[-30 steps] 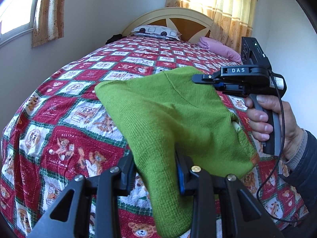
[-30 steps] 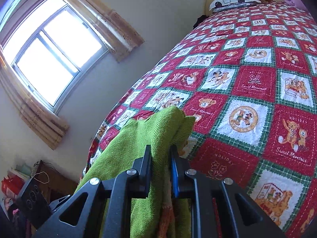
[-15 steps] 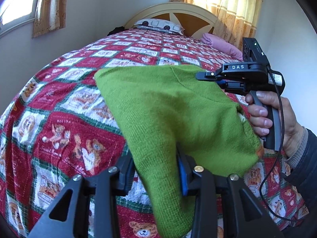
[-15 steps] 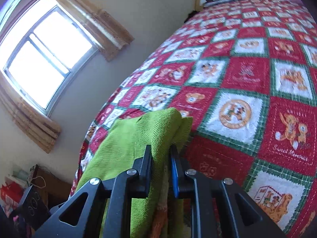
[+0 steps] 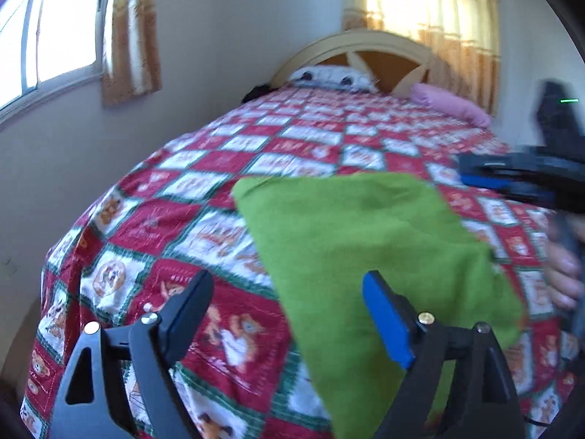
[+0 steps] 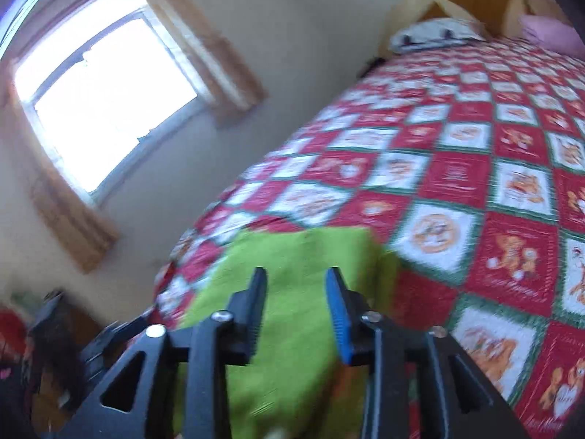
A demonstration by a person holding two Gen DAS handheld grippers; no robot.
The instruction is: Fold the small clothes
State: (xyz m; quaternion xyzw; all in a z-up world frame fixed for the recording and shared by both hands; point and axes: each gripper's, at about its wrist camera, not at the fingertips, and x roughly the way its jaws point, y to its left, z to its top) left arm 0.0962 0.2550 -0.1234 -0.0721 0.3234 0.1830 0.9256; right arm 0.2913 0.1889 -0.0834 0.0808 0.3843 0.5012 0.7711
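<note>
Where it lies folded, the green knit garment (image 5: 358,241) (fuzzy, roughly rectangular) drapes a patchwork quilt (image 5: 190,219).

Green garment (image 5: 351,241): matt knitted cloth, fuzzy. Bedspread (image 5: 204,234): printed woven cloth, faint sheen. Left gripper (image 5: 289,303): matt black plastic, shiny metal screws, one blue pad. Headboard (image 5: 369,42): smooth painted wood.

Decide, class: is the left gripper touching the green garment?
Cannot tell. In the left wrist view the left gripper has just been opening; the green garment lies past its blue pad, where blur hides any contact or gap.
</note>
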